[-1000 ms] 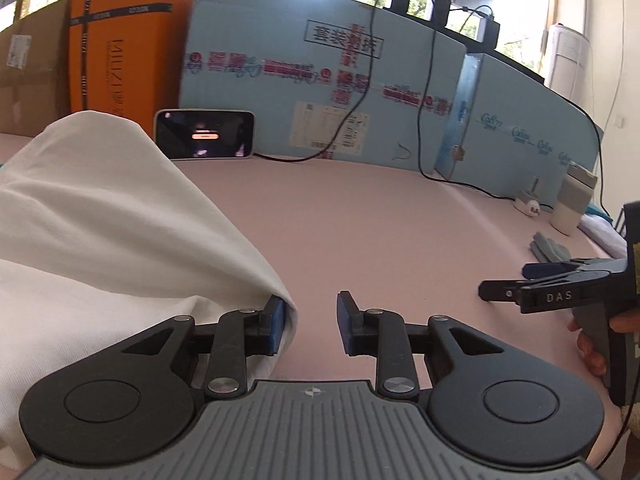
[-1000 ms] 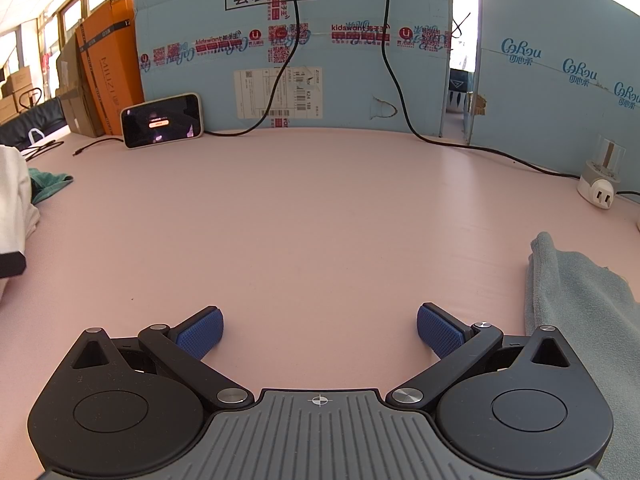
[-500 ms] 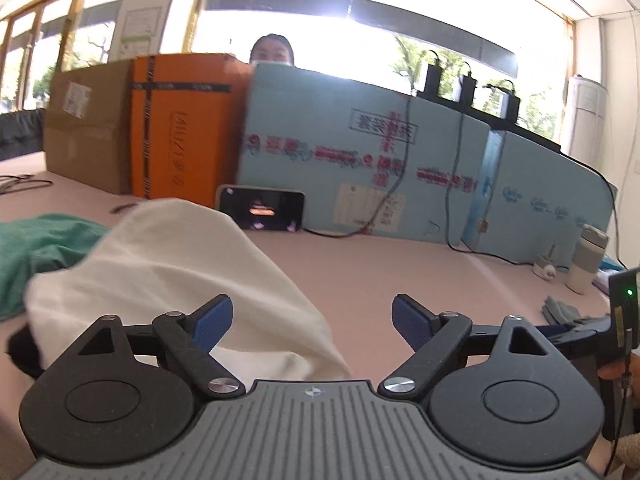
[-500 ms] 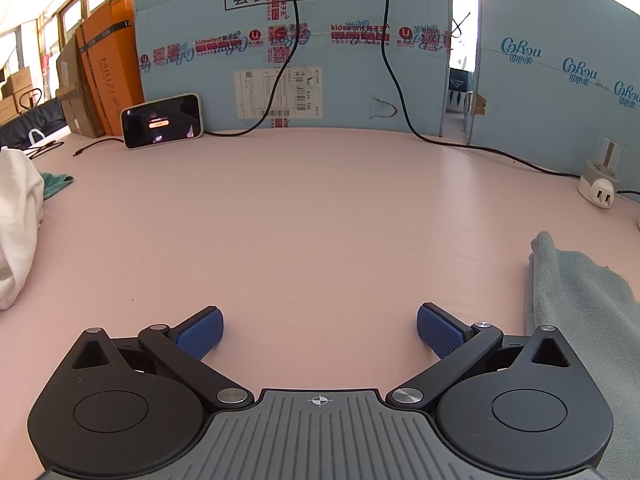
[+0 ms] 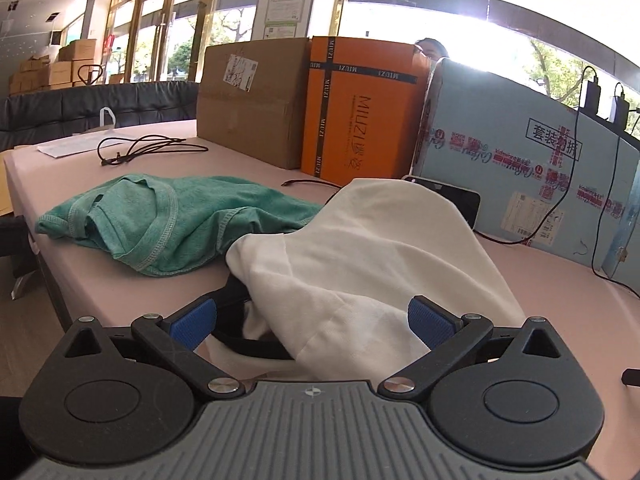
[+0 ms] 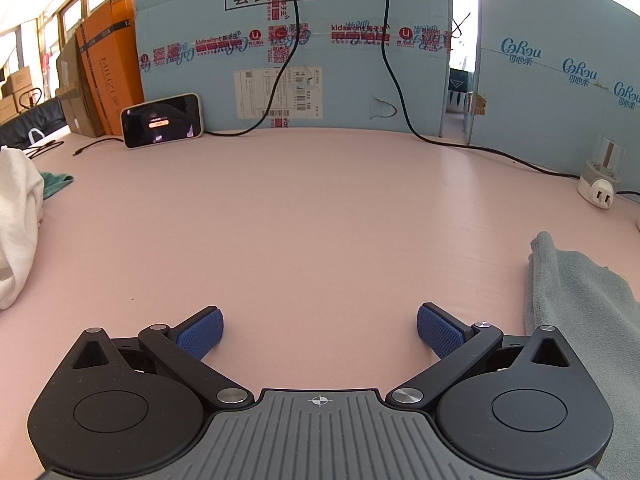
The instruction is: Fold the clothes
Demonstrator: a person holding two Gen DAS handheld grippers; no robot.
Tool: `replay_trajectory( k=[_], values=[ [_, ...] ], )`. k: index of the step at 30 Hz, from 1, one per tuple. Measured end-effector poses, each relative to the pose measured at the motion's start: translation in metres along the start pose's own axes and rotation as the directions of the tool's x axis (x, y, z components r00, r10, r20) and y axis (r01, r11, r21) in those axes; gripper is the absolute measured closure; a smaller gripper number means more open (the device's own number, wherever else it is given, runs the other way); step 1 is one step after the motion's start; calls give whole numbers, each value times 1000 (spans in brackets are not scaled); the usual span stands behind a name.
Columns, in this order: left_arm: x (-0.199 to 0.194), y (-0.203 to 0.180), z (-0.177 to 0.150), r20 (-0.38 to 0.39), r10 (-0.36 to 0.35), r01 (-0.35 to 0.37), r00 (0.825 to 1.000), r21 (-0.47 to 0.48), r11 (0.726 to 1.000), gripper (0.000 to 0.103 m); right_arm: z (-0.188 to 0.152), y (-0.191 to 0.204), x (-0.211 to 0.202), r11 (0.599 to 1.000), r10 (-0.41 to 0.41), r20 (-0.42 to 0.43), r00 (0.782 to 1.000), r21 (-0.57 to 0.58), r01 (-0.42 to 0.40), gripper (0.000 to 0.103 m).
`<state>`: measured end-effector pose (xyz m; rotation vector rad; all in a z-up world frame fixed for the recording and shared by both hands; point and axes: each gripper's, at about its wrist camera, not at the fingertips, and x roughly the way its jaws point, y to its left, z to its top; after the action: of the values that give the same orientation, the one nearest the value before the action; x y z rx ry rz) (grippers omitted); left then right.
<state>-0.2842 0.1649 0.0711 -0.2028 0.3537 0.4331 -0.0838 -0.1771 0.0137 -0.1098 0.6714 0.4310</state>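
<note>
With both jaws spread and holding nothing, the left gripper [image 5: 312, 318] hovers at the near edge of the crumpled white garment [image 5: 372, 248], likely to pinch it, while the right gripper [image 6: 318, 330] waits over bare table [image 6: 320, 220] right of that garment.

A pink desk [image 6: 320, 208] is walled by blue cardboard panels [image 6: 304, 52], an orange box [image 5: 360, 108] and a brown carton [image 5: 250, 96]. Behind, tall windows [image 5: 180, 20] glare with daylight; what may be a dark sofa [image 5: 80, 108] lines the left side.
</note>
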Motion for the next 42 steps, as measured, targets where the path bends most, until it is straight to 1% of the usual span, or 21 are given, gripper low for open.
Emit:
replay_trajectory(
  k=[4,7,9,10,12,14,16,18,19,23,26,27,28,31,32,33,34,37,39,40,42],
  values=[
    [8,8,-3,-16,41,-41,999,-10,999,1,0,0,0,1000,0,0,1000,0,0,0],
    [28,4,-13,-61,26,-28,998,-36,999,10,0,0,0,1000,0,0,1000,0,0,0],
    [31,2,-17,-55,17,-20,998,-58,998,35,0,0,0,1000,0,0,1000,0,0,0],
    [31,1,-18,-47,11,-14,999,-67,998,42,0,0,0,1000,1,0,1000,1,-1,0],
    [27,-3,-16,-5,-44,44,999,-64,997,63,0,0,0,1000,1,0,1000,1,-1,0],
    [21,-12,-14,35,-130,132,991,-50,990,70,1,1,0,1000,1,0,1000,1,-1,0],
    [19,-27,-13,43,-220,221,975,-36,975,74,1,1,0,1000,1,0,1000,1,-1,0],
    [20,-45,-14,35,-316,317,948,-25,948,75,1,1,0,1000,1,0,1000,1,-1,0],
    [23,-56,-16,15,-374,374,927,-25,927,75,1,1,0,1000,1,0,1000,1,-1,0],
    [32,-116,-33,-84,-560,564,824,29,825,75,1,1,0,1000,1,1,1000,2,-1,0],
    [35,-161,-51,-175,-651,669,739,81,739,74,1,1,0,1000,2,1,1000,3,-2,0],
    [34,-173,-57,-196,-668,691,718,91,717,79,1,1,0,1000,3,1,1000,4,-3,0],
    [33,-182,-61,-207,-662,690,721,117,714,79,1,1,0,1000,4,1,1000,5,-4,0],
    [32,-187,-65,-209,-628,660,749,153,736,63,1,-2,-1,1000,12,6,1000,22,-12,0],
    [31,-180,-64,-196,-618,646,761,143,750,50,1,-3,-2,999,17,9,1000,30,-17,0],
    [29,-172,-62,-182,-604,628,776,136,766,36,1,-4,-2,999,20,10,1000,36,-20,0],
    [28,-165,-60,-168,-589,610,790,128,782,30,2,-5,-2,999,19,11,1000,37,-19,0],
    [19,-136,-49,-130,-513,528,848,139,838,25,1,-5,-3,999,16,13,1000,40,-17,0],
    [8,-116,-41,-89,-471,479,878,139,867,18,1,-7,-4,998,11,20,1000,53,-12,0],
    [2,-106,-37,-67,-451,456,890,137,879,14,1,-9,-5,998,7,25,1000,64,-9,0],
    [-13,-86,-30,1,-376,372,927,149,916,0,1,-13,-9,996,-3,46,999,90,-2,0]
  ],
)
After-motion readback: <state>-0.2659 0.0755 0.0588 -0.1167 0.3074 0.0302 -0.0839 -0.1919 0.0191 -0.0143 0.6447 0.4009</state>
